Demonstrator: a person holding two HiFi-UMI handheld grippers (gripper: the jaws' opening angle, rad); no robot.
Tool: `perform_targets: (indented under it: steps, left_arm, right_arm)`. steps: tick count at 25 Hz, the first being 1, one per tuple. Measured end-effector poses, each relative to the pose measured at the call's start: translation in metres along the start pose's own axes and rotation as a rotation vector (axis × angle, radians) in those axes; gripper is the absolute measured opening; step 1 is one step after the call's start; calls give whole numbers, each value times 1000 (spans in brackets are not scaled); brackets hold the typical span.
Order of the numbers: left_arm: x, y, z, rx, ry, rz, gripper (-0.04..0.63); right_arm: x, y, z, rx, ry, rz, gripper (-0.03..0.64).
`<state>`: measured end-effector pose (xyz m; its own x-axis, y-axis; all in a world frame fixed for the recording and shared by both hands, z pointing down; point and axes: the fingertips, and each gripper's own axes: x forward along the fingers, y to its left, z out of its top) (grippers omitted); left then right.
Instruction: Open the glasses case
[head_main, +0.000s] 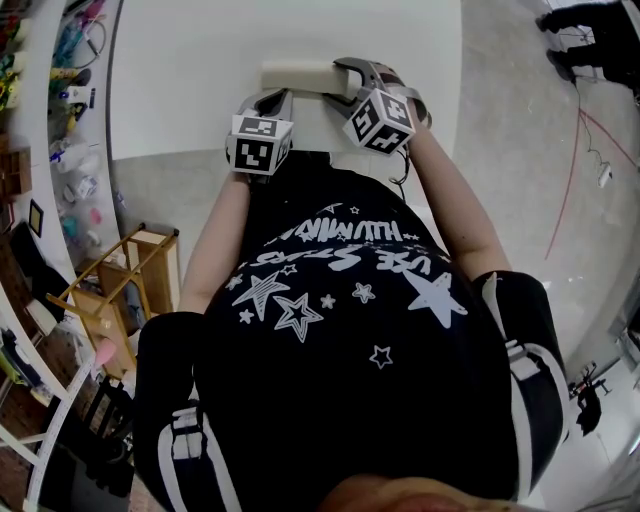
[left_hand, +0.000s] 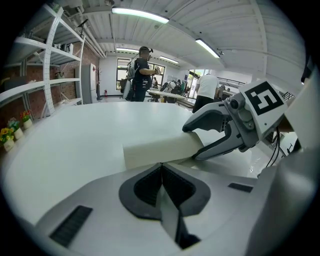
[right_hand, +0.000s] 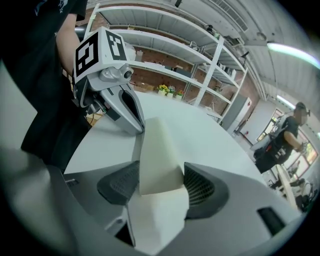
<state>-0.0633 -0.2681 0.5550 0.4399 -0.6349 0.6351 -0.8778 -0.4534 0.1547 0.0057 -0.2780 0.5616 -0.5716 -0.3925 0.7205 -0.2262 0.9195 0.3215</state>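
The person's black shirt (head_main: 340, 300) is showing white stars and lettering, which is not legible from this angle. The left gripper (left_hand: 161, 165) is resting with its jaws together, tips at the near edge of the white glasses case (right_hand: 157, 150). The right gripper (right_hand: 160, 183) is straddling one end of the case with its jaws spread wide. The case is lying on the white table (head_main: 200, 80).

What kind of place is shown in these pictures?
Probably a workshop or lab: white metal shelving against a brick wall, people standing at long work tables, and strip lights on the ceiling.
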Motion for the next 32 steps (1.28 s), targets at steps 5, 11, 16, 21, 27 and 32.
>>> perform_targets:
  steps: [5,11,16,21,27,32]
  left_arm:
    - [0,2,0,4,0,-1,14]
    - [-5,-5,-5,12,12,-19,14]
    - [-10,-7,-4,23,13,-23,14]
    - [-6,-5,-5,20,16,-25,14]
    - [-8,-4,-6,20,20,-44,14]
    - [-8,-6,-7,23,20,-51,14]
  right_arm:
    - [0,-1,2,-5,-31,14,275]
    - [-7,6,2,-2,-63,48,273]
    - [-12,9,3,32,-61,88,272]
    - [-9,7,1,39,-57,113,272]
    - [-9,8,3,45,-49,140,270]
    - [-11,9,2,46,-44,155,268]
